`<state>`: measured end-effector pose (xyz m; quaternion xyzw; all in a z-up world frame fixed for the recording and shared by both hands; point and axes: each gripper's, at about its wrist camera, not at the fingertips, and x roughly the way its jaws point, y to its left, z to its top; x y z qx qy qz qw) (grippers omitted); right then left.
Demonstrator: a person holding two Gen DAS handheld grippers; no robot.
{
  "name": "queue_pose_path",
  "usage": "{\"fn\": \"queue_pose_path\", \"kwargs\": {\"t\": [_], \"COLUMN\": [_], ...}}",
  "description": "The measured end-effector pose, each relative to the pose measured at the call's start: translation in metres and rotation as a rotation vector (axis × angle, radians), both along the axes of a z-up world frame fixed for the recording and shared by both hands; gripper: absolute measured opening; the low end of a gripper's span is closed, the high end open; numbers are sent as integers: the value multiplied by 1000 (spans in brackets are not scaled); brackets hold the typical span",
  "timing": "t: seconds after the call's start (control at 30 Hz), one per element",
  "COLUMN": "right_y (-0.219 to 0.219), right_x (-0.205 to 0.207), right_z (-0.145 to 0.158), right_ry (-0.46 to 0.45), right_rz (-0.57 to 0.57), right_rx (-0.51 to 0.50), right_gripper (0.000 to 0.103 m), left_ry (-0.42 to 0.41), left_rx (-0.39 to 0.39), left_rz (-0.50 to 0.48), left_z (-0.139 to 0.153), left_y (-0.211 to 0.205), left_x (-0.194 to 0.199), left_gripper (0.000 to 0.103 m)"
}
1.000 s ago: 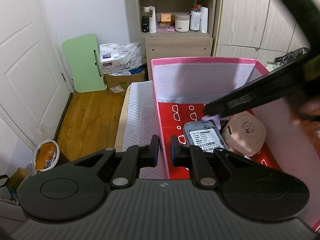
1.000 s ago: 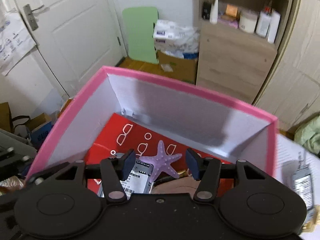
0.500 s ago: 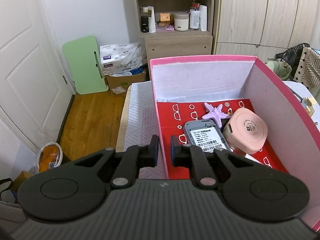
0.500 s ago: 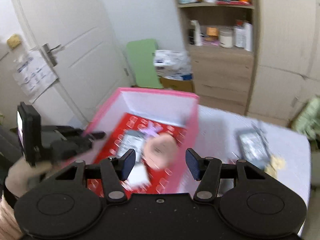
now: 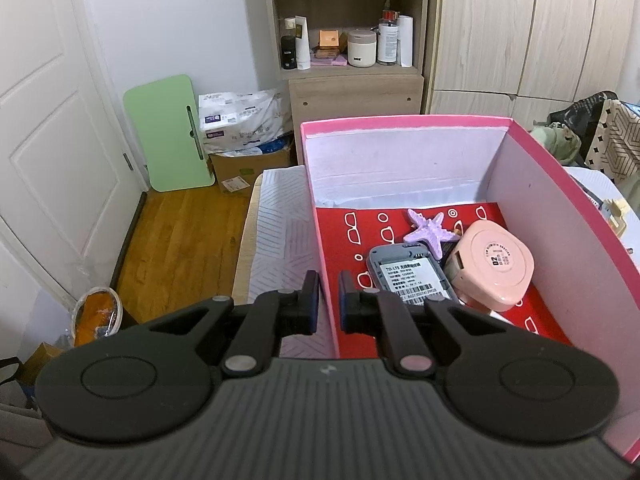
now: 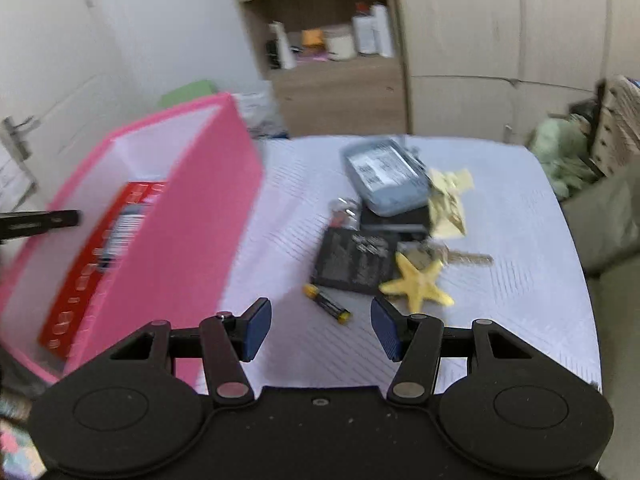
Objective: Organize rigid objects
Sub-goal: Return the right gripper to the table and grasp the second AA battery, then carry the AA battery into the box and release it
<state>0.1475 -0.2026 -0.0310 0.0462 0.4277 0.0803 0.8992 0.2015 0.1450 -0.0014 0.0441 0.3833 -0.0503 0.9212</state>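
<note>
A pink box (image 5: 568, 216) holds a purple starfish (image 5: 430, 229), a grey device (image 5: 412, 276) and a pink round case (image 5: 496, 268). My left gripper (image 5: 329, 306) is shut on the box's left wall (image 5: 320, 248). My right gripper (image 6: 320, 330) is open and empty above the table, right of the box (image 6: 192, 216). Ahead of it lie a battery (image 6: 327, 303), a yellow starfish (image 6: 418, 282), a black card (image 6: 352, 260), a grey device (image 6: 384, 178), keys (image 6: 460, 256) and a yellow piece (image 6: 450, 196).
The white striped tablecloth (image 6: 520, 248) covers the table. A wooden shelf unit (image 5: 348, 40) and wardrobe (image 5: 540, 28) stand behind. A green board (image 5: 170, 132) and cartons (image 5: 244, 120) sit on the floor at the left. The door (image 5: 44, 140) is at the far left.
My right gripper left the box, where the purple starfish now lies, and swung right over the table items. My left gripper stayed shut on the box wall.
</note>
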Motion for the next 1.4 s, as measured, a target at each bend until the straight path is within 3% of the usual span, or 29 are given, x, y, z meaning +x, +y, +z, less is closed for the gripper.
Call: {"fn": "queue_pose_path", "kwargs": {"t": [0.07, 0.37, 0.4, 0.43, 0.5, 0.6, 0.93, 1.07, 1.27, 1.4], "right_y": [6, 35, 36, 34, 26, 29, 14, 14, 44, 86], "right_x": [7, 19, 18, 17, 15, 9, -3, -7, -8, 10], "right_z": [-11, -29, -30, -29, -27, -25, -10, 14, 71, 89], "right_ry": [27, -27, -33, -31, -1, -1, -24, -67, -174, -105], "right_rz": [-1, 67, 72, 87, 94, 115, 32, 36, 239, 435], "right_rx": [-23, -203, -224, -216, -131, -160, -62, 2, 116, 176], "right_gripper": [60, 57, 48, 29, 11, 11, 11, 11, 11, 11], "left_ry": [-1, 1, 1, 1, 1, 2, 4, 5, 6, 7], "left_rx": [-4, -17, -15, -16, -12, -8, -10, -12, -26, -35], "left_rz": [4, 9, 9, 9, 8, 7, 10, 11, 15, 16], "left_z": [0, 1, 1, 1, 1, 0, 0, 0, 0, 0], "left_y": [1, 4, 3, 3, 3, 1, 1, 3, 5, 7], "left_x": [-1, -1, -1, -1, -1, -1, -2, -1, -1, 0], "left_gripper": [9, 9, 9, 9, 9, 9, 9, 9, 9, 9]}}
